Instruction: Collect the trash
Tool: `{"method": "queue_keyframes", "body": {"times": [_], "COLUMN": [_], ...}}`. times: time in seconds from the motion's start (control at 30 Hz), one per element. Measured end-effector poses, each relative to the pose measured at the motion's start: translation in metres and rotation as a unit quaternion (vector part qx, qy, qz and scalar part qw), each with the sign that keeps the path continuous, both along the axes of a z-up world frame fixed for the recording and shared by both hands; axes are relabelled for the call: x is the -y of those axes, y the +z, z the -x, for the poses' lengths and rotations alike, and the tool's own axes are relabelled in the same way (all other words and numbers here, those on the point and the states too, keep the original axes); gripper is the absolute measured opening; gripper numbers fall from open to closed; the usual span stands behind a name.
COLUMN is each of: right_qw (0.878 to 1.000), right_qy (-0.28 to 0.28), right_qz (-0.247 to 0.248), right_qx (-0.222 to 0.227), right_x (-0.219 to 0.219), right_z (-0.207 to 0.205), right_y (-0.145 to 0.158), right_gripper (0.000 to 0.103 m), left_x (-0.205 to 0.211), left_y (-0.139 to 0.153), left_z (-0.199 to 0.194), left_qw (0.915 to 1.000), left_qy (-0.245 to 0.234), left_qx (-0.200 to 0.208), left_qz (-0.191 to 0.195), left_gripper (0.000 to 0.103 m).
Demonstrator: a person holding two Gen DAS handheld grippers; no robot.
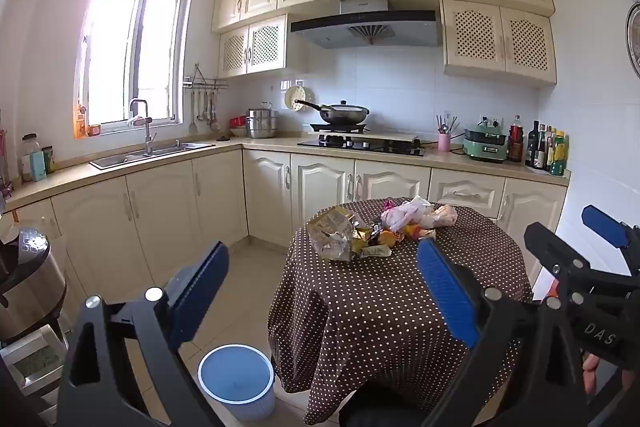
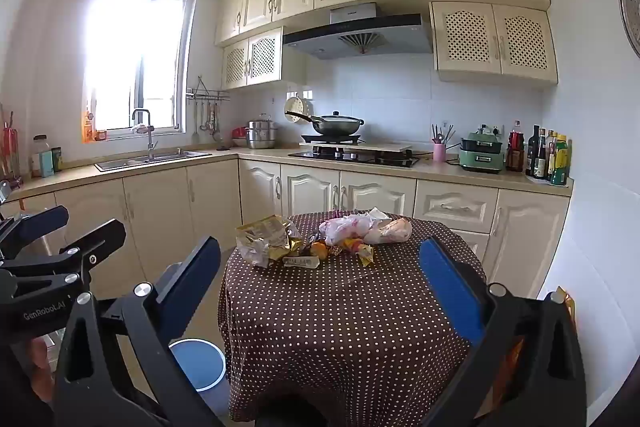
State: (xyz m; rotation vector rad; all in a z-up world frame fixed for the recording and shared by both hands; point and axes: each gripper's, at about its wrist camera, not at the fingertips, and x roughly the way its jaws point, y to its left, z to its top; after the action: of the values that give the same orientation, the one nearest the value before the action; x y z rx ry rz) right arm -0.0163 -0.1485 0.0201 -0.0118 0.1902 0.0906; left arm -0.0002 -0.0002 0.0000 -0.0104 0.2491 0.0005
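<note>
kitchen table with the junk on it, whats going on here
A person holds a gripper in each hand, facing a small table under a dotted cloth. Both the left gripper and the right gripper are open and empty, short of the trash pile of wrappers and bags on top. A blue bin waits on the floor at the left. Nothing is collected yet.

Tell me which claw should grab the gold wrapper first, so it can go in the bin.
Left, probably. The gold wrapper lies on the table's left side, and the blue bin stands on the floor just below the left claw. Both the left and the right claw are open and empty.
</note>
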Motion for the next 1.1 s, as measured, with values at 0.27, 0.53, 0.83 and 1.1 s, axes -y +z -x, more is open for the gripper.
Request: {"method": "queue_keyframes", "body": {"times": [0.27, 0.53, 0.83, 1.1], "right_qw": [1.0, 1.0, 1.0, 1.0], "right_qy": [-0.001, -0.009, -0.013, -0.015], "right_qz": [-0.001, 0.001, 0.002, 0.003], "right_qx": [0.001, -0.002, -0.005, -0.007], "right_x": [0.004, 0.005, 0.005, 0.008], "right_z": [-0.003, -0.003, 0.0, -0.002], "right_y": [0.0, -0.009, -0.006, -0.002], "right_gripper": [0.097, 0.097, 0.097, 0.097], "left_x": [0.001, -0.001, 0.01, 0.013], "left_y": [-0.003, -0.001, -0.006, -0.009], "left_z": [-0.005, -0.004, -0.009, -0.017], "left_qw": [0.9999, 0.9998, 0.9994, 0.9994], "left_qy": [-0.009, -0.018, -0.026, -0.027], "left_qx": [-0.006, -0.012, -0.021, -0.023], "left_qz": [0.003, 0.002, -0.005, -0.006], "left_gripper": [0.093, 0.093, 0.093, 0.093]}}
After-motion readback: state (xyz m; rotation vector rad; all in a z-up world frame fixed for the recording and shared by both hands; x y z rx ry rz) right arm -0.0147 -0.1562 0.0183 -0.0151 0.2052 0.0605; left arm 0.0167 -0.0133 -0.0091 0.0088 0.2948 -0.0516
